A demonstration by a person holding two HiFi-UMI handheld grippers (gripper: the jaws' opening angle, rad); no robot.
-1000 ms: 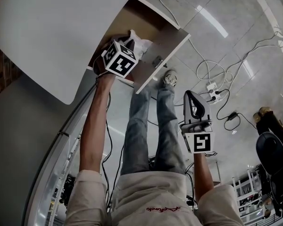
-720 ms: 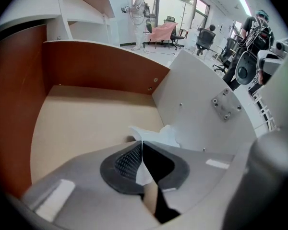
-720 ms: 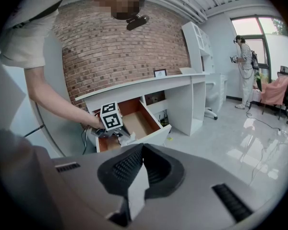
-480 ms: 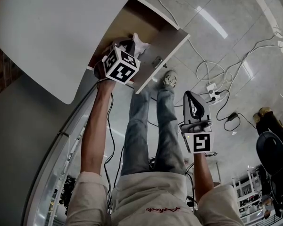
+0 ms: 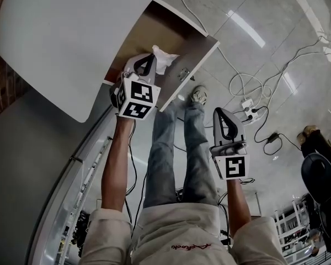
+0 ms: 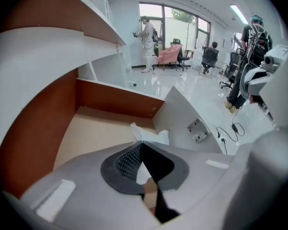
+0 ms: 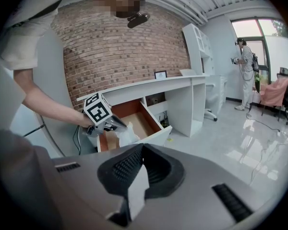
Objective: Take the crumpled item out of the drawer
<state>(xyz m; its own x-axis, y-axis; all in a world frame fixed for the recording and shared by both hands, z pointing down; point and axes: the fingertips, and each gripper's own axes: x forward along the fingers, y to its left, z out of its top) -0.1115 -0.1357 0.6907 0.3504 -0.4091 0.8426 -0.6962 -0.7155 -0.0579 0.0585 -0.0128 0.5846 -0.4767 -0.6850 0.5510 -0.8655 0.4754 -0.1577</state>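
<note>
The crumpled item is a wad of white paper [image 5: 164, 59]. It hangs over the open drawer [image 5: 194, 53] with my left gripper [image 5: 150, 61] shut on it. In the left gripper view the paper [image 6: 152, 136] pokes out past the closed jaw tips [image 6: 141, 145], above the drawer's tan floor [image 6: 93, 133]. The right gripper view shows the left gripper [image 7: 116, 124] holding the paper [image 7: 126, 135] just above the drawer [image 7: 145, 120]. My right gripper [image 5: 223, 112] is held apart at the right over the floor, shut with nothing in it [image 7: 141, 148].
The white desk top [image 5: 71, 32] overhangs the drawer at the left. My legs and a shoe [image 5: 197, 94] are below the drawer front. Cables and a power strip [image 5: 248, 106] lie on the glossy floor. An office chair [image 5: 320, 186] stands at the right.
My left gripper has drawn back and lifted away from the drawer's inside with the paper in it. The right gripper has stayed where it was.
</note>
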